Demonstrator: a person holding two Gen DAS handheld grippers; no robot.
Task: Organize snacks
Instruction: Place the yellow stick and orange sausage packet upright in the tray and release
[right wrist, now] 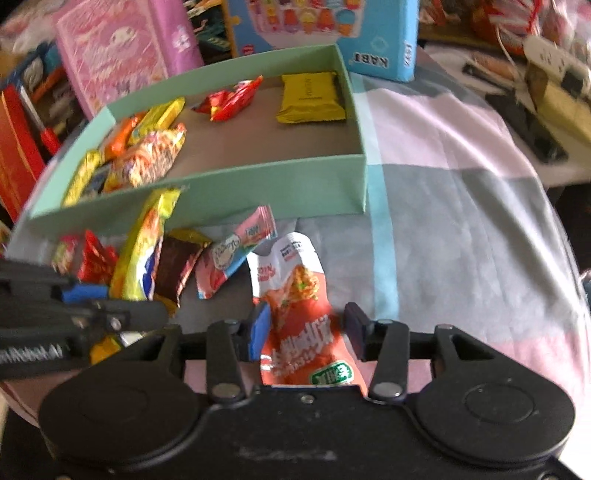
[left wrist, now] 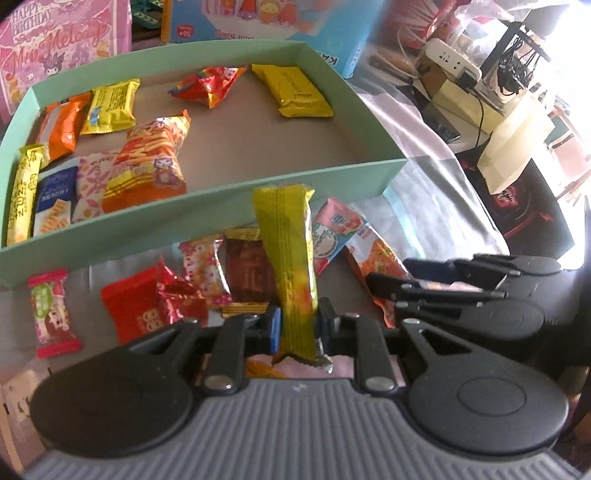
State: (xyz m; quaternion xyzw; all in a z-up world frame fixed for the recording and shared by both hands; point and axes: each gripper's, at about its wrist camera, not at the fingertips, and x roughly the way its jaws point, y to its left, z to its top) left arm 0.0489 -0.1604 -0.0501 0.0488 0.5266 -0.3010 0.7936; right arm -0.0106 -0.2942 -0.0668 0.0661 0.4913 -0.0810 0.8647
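Observation:
My left gripper (left wrist: 297, 326) is shut on the lower end of a long yellow-green snack bar (left wrist: 288, 254), which stands upright in front of the green box (left wrist: 221, 210). The same bar (right wrist: 138, 251) and left gripper (right wrist: 92, 295) show at the left of the right wrist view. My right gripper (right wrist: 306, 328) is shut on an orange-red noodle snack packet (right wrist: 303, 295), its pads against both sides. The box (right wrist: 266, 184) holds several snacks, mostly at its left end. Loose snacks lie on the cloth before it: a red packet (left wrist: 129, 306), a brown one (left wrist: 247, 273), a pink-and-blue one (left wrist: 332, 229).
A pink gift box (left wrist: 55, 44) and a blue toy box (left wrist: 280, 22) stand behind the green box. A power strip (left wrist: 450, 59) and cables sit at the far right. Checked pink and grey cloth (right wrist: 461, 221) stretches bare to the right of the box.

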